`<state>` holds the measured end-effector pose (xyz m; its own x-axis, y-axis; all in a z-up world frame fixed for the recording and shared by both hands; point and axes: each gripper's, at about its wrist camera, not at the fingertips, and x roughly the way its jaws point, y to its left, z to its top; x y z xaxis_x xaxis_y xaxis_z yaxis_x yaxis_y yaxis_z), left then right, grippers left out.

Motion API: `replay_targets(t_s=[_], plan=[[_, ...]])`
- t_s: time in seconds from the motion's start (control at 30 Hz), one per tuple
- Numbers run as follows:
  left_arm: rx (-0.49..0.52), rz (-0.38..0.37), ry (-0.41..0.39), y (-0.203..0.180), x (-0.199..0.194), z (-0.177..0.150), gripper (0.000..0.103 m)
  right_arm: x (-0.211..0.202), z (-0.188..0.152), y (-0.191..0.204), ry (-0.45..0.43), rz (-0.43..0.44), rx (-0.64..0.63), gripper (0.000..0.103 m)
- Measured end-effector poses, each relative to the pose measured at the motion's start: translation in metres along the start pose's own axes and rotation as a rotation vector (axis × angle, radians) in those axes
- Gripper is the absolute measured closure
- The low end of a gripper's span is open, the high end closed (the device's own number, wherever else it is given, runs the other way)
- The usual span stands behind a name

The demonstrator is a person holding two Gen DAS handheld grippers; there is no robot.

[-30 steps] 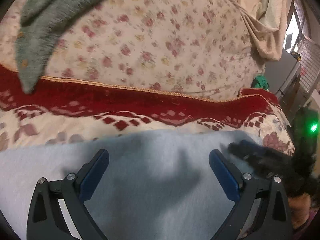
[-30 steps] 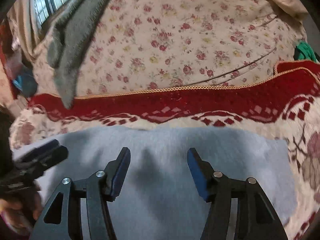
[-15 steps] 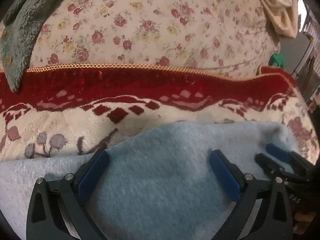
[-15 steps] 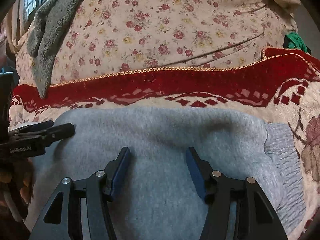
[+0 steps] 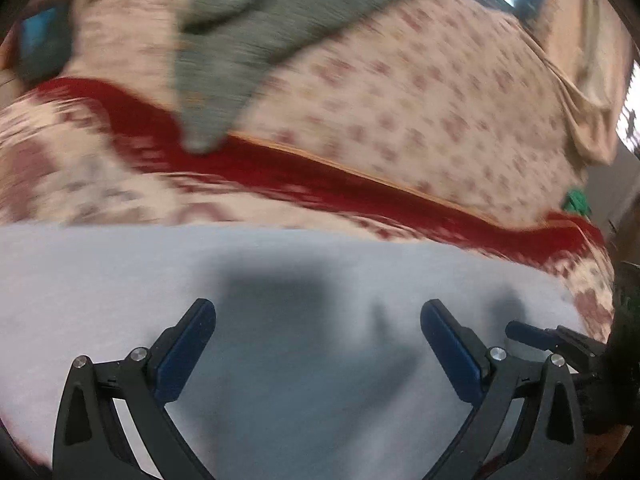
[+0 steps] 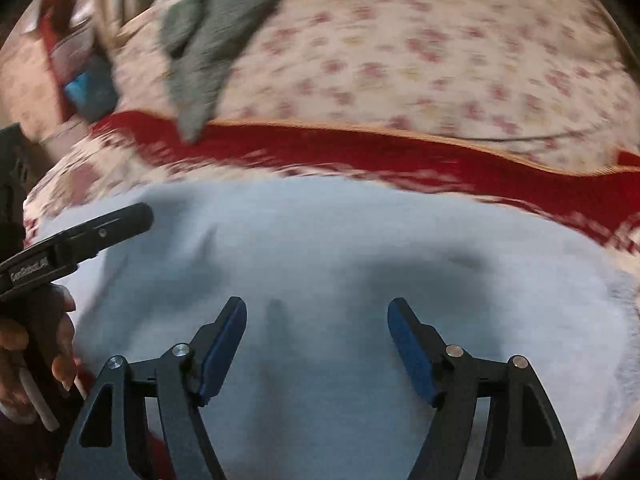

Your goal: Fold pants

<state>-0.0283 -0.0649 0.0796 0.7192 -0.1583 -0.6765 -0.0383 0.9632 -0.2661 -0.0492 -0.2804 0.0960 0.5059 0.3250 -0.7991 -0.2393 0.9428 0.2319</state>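
On the bed's red-patterned blanket (image 5: pixel 360 192), the grey pants (image 5: pixel 280 280) lie flat beneath you, so both tools hover clear: your left hand-held gripper (image 5: pixel 318 320) spread wide, your right hand-held gripper (image 6: pixel 316 320) just opened further, nothing pinched, likely freeing the cloth after a fold.

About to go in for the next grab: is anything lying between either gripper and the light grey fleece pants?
Nothing visible does. The left gripper and right gripper both hang open directly over the light grey fleece pants, with only bare fabric between their fingers. The dark grey-green garment lies farther back on the floral bedding.
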Motion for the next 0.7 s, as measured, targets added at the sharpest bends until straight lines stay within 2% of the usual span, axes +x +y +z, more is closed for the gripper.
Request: replay_targets(t_s=[0.07,0.13,0.27,0.33,0.43,0.53,0.7], plan=[[-0.056,0.035,-0.032,0.036,-0.026,-0.004,0.001,0.009,0.009,0.03,0.023,0.095,-0.036,0.025],[-0.131,0.101,-0.06,0.076,-0.053,-0.01,0.001,0.018,0.021,0.066,0.041,0.183,-0.097,0.025],[-0.282,0.175,-0.108,0.137,-0.092,-0.029,0.001,0.039,0.047,0.141,0.072,0.276,-0.286,0.024],[-0.358,0.184,-0.128,0.164,-0.106,-0.041,0.0,0.053,0.063,0.181,0.093,0.32,-0.383,0.024],[-0.457,0.213,-0.139,0.193,-0.115,-0.056,0.0,0.072,0.085,0.23,0.114,0.375,-0.488,0.023],[-0.539,0.195,-0.129,0.217,-0.113,-0.066,0.0,0.093,0.104,0.271,0.139,0.433,-0.569,0.022],[-0.577,0.208,-0.112,0.236,-0.102,-0.071,0.0,0.132,0.125,0.321,0.19,0.466,-0.703,0.021]])
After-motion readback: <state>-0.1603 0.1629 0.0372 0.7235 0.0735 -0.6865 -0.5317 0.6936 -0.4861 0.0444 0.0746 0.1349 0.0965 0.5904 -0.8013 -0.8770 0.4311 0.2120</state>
